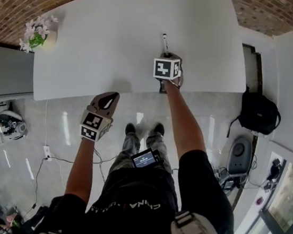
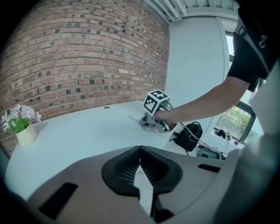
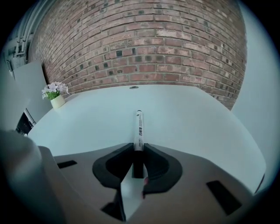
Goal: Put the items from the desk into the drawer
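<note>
Marker [image 3: 138,127] lies flat on the white tabletop [image 3: 197,118], my right gripper [image 3: 138,151] clenched on its near end. Left gripper [image 2: 140,151] closed, empty, just off the tabletop edge. Pickup step; next I lift it clear, then find the drawer, not in view

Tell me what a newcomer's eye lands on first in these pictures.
The right gripper is clamped on a marker pen that lies on the white desk. The left gripper hangs shut and empty off the desk's near edge, and a pot of flowers stands at its far left corner.
</note>
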Demonstrator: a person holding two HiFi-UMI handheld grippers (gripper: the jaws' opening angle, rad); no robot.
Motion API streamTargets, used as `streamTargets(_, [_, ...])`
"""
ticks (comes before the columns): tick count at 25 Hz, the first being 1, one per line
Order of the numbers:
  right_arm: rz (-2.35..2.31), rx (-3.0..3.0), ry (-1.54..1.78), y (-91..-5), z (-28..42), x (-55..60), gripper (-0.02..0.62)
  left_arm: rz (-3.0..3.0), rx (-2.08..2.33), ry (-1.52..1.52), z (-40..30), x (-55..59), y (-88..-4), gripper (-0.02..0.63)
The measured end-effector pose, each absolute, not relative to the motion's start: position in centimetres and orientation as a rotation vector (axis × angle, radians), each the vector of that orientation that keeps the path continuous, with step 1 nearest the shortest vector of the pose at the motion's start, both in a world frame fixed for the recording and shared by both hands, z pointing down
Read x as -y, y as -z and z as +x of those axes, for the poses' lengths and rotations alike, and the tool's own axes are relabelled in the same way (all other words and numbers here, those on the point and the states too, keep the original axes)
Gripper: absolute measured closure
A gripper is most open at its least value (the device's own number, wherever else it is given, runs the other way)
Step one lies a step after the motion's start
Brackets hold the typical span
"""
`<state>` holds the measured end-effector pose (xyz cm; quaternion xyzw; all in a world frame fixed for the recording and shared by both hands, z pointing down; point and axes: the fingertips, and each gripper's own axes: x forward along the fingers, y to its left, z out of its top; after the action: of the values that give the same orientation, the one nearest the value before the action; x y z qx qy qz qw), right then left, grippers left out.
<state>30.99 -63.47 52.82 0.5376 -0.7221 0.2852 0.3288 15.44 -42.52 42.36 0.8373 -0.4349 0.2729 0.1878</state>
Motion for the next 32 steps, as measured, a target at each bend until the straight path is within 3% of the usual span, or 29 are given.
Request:
streamTargets(13, [1.365,1.929,-0.751,-50.4,31.0,60.8,0.522,2.36,1.288,-0.757,13.3,41.6,-40.2,0.594])
streamTargets(20, [1.311,2.041,-0.83,-43.7,30.3,55.6,0.522,2.384,1.339,-0.722,12.3,41.4,-36.8,0.594])
streamTargets(25, [1.379,2.125,-0.61,-37.5,31.3,52.9,0.522,2.432,1.344,-0.685,12.6,41.0,-34.7,0.594])
streamTargets(32, [1.374,2.218,-0.583,-33.7,31.0,46.5,0.522,2.474,1.345,-0.648,13.3,40.3,-33.2,0.594])
